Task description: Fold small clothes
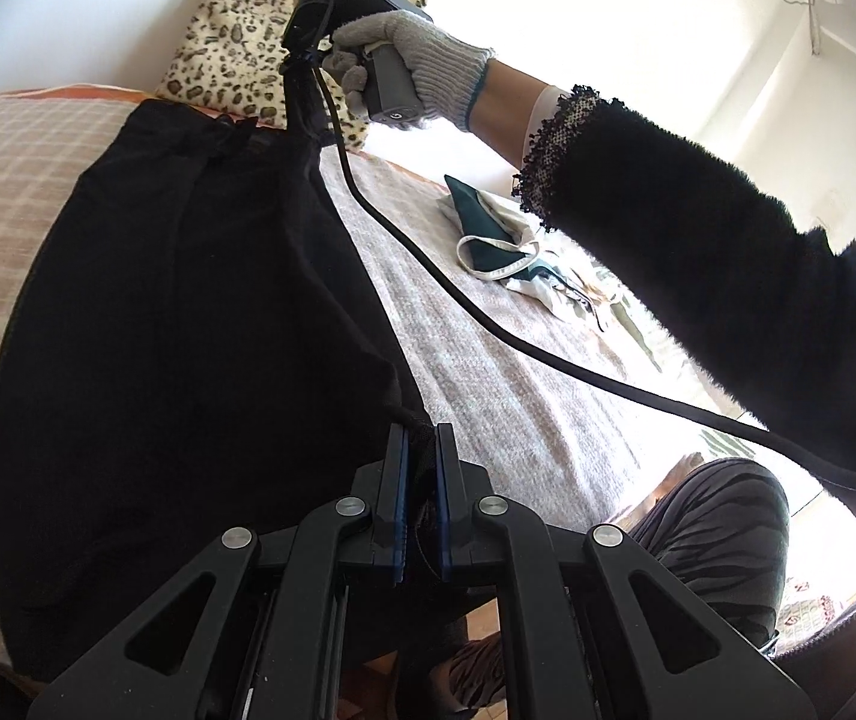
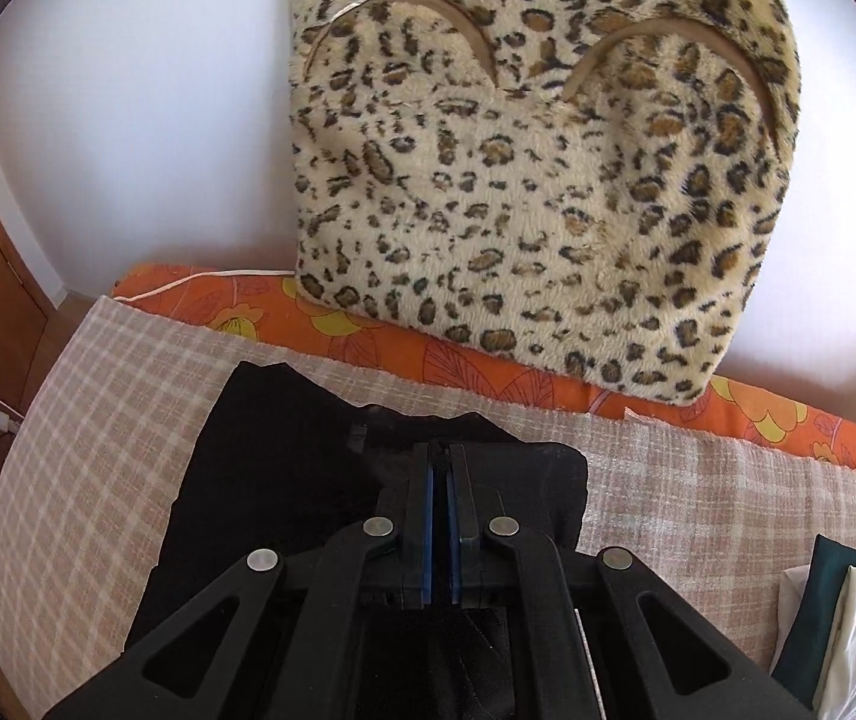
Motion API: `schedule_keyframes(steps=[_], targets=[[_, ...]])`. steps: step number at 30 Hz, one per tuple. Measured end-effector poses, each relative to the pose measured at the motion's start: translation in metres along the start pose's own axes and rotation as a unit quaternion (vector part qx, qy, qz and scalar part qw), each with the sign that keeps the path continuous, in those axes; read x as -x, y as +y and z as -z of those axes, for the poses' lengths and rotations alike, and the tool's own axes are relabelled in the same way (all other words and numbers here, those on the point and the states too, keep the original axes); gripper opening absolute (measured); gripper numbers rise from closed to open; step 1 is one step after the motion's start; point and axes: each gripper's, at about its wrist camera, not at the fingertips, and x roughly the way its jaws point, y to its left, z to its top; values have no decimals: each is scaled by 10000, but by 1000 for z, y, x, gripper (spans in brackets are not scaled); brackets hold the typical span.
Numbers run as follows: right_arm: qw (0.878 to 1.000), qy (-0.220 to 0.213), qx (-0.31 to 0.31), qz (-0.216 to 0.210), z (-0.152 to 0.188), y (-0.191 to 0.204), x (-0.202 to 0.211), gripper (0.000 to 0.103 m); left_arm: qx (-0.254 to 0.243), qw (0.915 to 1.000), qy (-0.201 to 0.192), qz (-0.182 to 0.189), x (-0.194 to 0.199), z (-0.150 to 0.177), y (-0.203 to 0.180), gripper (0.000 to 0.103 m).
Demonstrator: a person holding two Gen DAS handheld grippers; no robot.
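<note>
A black garment [image 1: 176, 324] is lifted above the checked bed cover [image 1: 2, 210], held at two corners. My left gripper [image 1: 422, 438] is shut on its near corner. My right gripper [image 1: 302, 114], held by a gloved hand, is shut on the far corner, next to the leopard cushion. In the right wrist view the right gripper [image 2: 441, 459] pinches black fabric between its blue pads, and the black garment [image 2: 272, 468] hangs below it over the cover.
A leopard-print cushion [image 2: 548, 180] leans on the white wall above an orange flowered sheet [image 2: 368, 336]. A pile of green and white clothes [image 1: 518, 246] lies on the grey blanket [image 1: 488, 372]; it also shows at the right wrist view's edge [image 2: 848, 600]. A black cable [image 1: 488, 324] crosses the blanket.
</note>
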Motion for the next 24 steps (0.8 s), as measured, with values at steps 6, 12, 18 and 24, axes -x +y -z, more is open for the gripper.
schedule_keyframes(steps=[6,12,18,24], targets=[[9986,135,489,120,-3,55,-20,1,38,9999,-43,-114,9,11,3,6],[9975,234,647,176,-4,77,-35,1,142,9995,-92,-250,14,9,13,6],[9969,294,466,-565,-2,85,-36,42,188,9980,-35,-594,29,13,13,26],[9946,-216,-195,-993,14,36,18,43,-307,9957,-179,-851,70,13,5,26]])
